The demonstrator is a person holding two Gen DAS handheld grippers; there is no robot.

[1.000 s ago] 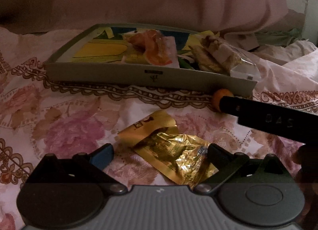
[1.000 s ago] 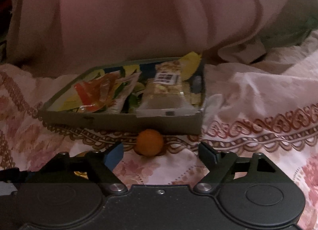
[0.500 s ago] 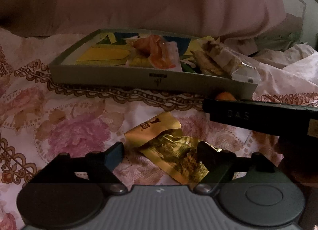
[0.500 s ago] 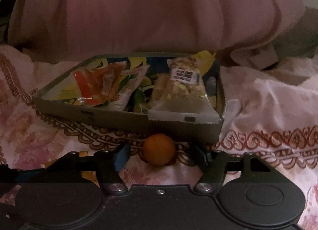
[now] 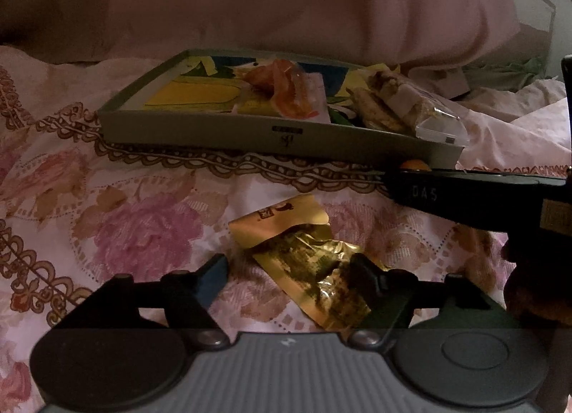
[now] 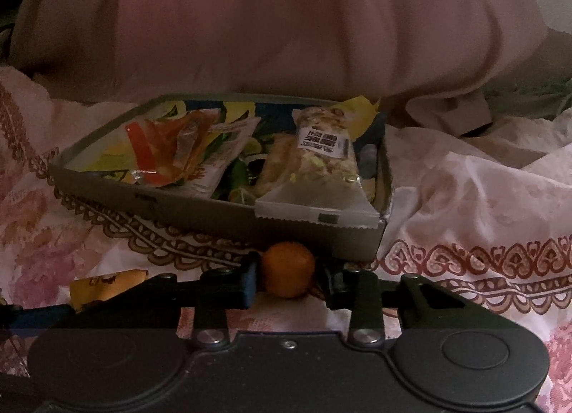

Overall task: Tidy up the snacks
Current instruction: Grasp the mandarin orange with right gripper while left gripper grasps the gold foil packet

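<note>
A small orange ball (image 6: 287, 270) lies on the floral sheet just in front of the grey tray (image 6: 178, 205). My right gripper (image 6: 289, 284) is closing on it, and both pads touch its sides. In the left wrist view the ball (image 5: 413, 164) peeks over that gripper's black finger (image 5: 464, 198). Two crinkled gold packets (image 5: 311, 263) lie between the fingers of my left gripper (image 5: 291, 275). Its jaws are closing; the right finger overlaps the foil and the blue left pad (image 5: 214, 277) stands clear of it. A gold packet (image 6: 103, 284) also shows in the right wrist view.
The tray (image 5: 250, 134) holds an orange-red packet (image 5: 289, 91), a clear nut bar (image 5: 404, 105) and other wrappers. A pink blanket heap (image 6: 286, 20) rises behind it. A small box (image 6: 464, 116) lies at the back right. A hand (image 5: 536, 291) holds the right gripper.
The right gripper's jaws narrowed from wide apart to touching the orange ball, after moving in closer to it. The left jaws narrowed around the gold packets.
</note>
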